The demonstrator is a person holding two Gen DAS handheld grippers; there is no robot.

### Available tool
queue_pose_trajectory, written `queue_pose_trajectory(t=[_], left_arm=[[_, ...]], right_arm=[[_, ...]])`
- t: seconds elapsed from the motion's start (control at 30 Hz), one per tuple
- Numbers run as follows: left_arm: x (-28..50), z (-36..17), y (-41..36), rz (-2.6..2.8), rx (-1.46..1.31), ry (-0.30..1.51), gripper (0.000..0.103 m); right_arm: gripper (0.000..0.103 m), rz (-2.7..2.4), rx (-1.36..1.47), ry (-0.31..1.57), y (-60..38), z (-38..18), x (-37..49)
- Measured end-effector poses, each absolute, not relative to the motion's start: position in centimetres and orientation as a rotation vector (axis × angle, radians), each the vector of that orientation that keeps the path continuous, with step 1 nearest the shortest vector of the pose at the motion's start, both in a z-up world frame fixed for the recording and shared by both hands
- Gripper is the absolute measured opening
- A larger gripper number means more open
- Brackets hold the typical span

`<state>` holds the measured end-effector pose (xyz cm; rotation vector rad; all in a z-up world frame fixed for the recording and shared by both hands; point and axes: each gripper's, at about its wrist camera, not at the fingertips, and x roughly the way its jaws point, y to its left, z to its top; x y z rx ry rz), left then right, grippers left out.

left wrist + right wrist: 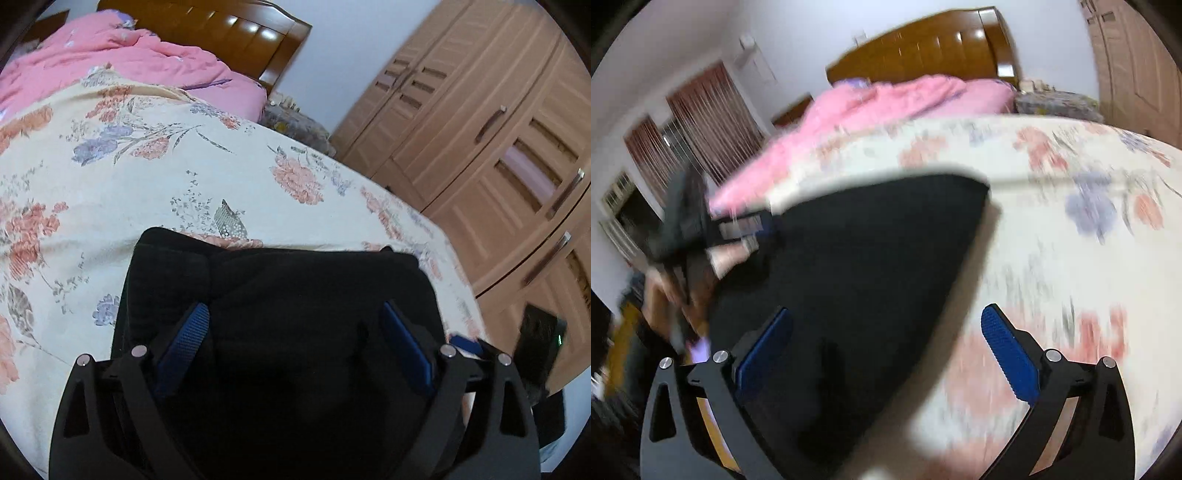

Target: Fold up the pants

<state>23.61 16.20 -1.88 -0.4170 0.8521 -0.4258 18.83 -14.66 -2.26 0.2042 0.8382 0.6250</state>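
Black pants [280, 295] lie folded on the floral bedsheet [147, 184], close in front of me. My left gripper [295, 321] is open, its blue-padded fingers [188, 339] spread wide over the dark cloth, holding nothing. My right gripper [886, 332] is open too, above the right edge of the pants [868, 251]; its left pad is over the cloth, its right pad [1004, 350] over the sheet. The left gripper [746, 229] shows at the pants' far left side in the blurred right wrist view. The right gripper's tip [465, 343] shows at the right in the left wrist view.
A pink quilt [122, 59] is heaped at the head of the bed against a brown wooden headboard [229, 26]. A light wooden wardrobe [480, 140] stands to the right of the bed. A small covered bedside stand [295, 125] sits between them. Curtained windows [701, 122] are at the left.
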Motion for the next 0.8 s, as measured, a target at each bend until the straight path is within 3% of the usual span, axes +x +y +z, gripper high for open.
queue_pose_trajectory(t=[0.13,0.3,0.5,0.63,0.8], left_arm=[[23.3,-1.8,16.3,-0.429,-0.427,0.840,0.093],[23.1,-1.8,16.2,-0.428,-0.416,0.834,0.093],[23.1,-2.1,16.7,-0.436,-0.449,0.816,0.093],[23.1,-2.0,16.5,-0.433,-0.439,0.816,0.093],[23.0,-1.8,16.3,-0.418,-0.418,0.821,0.092]], right_arm=[[0.099,0.767,0.210,0.840,-12.1,-1.3,23.8],[0.098,0.689,0.105,0.929,-10.2,-4.0,29.7],[0.099,0.802,0.208,0.810,-10.3,-0.1,28.1],[0.095,0.749,0.092,0.952,-8.2,-3.2,30.1],[0.096,0.630,0.240,0.787,-10.4,0.0,27.1]])
